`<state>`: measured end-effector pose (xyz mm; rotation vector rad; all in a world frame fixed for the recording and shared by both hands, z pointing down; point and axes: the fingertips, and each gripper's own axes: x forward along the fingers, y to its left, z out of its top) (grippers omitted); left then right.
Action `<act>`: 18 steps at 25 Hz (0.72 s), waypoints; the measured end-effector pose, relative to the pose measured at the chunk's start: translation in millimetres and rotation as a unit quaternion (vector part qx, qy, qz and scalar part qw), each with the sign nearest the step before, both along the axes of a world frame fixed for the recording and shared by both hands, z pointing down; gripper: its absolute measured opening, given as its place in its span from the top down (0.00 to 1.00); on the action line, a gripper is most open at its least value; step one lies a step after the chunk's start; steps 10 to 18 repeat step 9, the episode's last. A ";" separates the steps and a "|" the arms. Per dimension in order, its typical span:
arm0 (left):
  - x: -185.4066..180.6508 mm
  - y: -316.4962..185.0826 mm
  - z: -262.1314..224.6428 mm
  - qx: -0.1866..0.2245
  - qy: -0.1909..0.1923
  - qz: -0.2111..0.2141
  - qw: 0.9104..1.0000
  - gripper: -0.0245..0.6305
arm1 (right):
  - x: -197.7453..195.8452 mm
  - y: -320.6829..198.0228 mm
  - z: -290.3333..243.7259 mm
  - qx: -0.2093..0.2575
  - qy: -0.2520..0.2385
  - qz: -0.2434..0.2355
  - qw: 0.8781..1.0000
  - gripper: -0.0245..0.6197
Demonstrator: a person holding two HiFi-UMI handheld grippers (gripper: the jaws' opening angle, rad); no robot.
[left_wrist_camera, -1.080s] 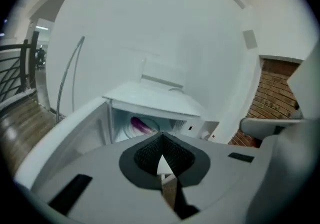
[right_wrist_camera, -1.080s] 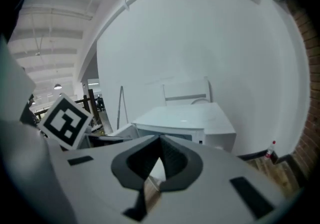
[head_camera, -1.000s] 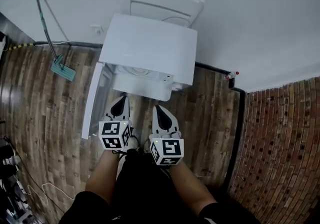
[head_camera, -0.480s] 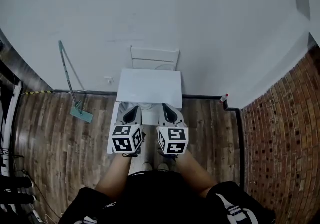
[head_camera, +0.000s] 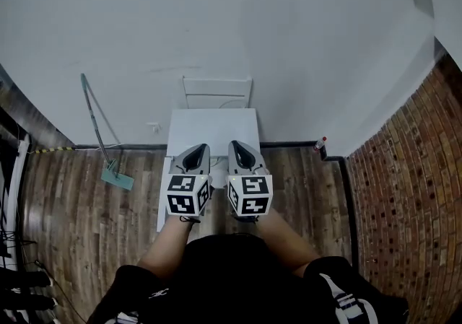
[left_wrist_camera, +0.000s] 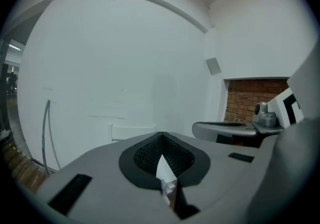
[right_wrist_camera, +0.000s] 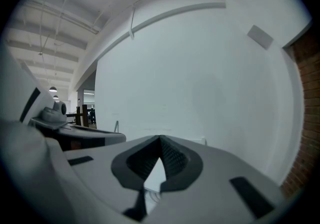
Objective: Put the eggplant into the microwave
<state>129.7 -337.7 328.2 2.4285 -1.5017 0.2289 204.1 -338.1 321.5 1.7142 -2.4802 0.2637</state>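
Grey jaws of the left gripper (left_wrist_camera: 161, 135) stand closed tip to tip, with only a sliver of pale background showing below the tips. The right gripper (right_wrist_camera: 160, 140) has its jaws together in the same way and carries nothing. Both grippers are held side by side, near level, and point at the bare white wall (head_camera: 238, 19).

Just below and beyond them sits a white box (head_camera: 213, 128) that looks to be the microwave. A narrow white panel (head_camera: 162, 203) at its left side may be its door swung out. The grippers cover the box's front, so its inside is not shown. A white chair (head_camera: 216, 90) stands behind it against the wall, and a mop (head_camera: 101, 143) leans to the left over the wooden floor (head_camera: 86, 214).

The eggplant shows in no view, so which way it points and how its long axis lies cannot be told. It may already lie inside the box, with the hands clear of it, or it may be somewhere out of sight. Empty, closed jaws fit both. Whichever it is, the next move calls first for a clear sight of the box's opening.
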 end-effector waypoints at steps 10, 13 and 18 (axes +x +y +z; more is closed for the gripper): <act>-5.0 -17.8 -4.0 -0.002 0.019 -0.005 1.000 0.96 | -7.9 -14.1 -6.4 0.004 0.000 -0.012 1.000 0.94; -5.0 -17.8 -4.0 -0.002 0.019 -0.005 1.000 0.96 | -7.9 -14.1 -6.4 0.004 0.000 -0.012 1.000 0.94; -5.0 -17.8 -4.0 -0.002 0.019 -0.005 1.000 0.96 | -7.9 -14.1 -6.4 0.004 0.000 -0.012 1.000 0.94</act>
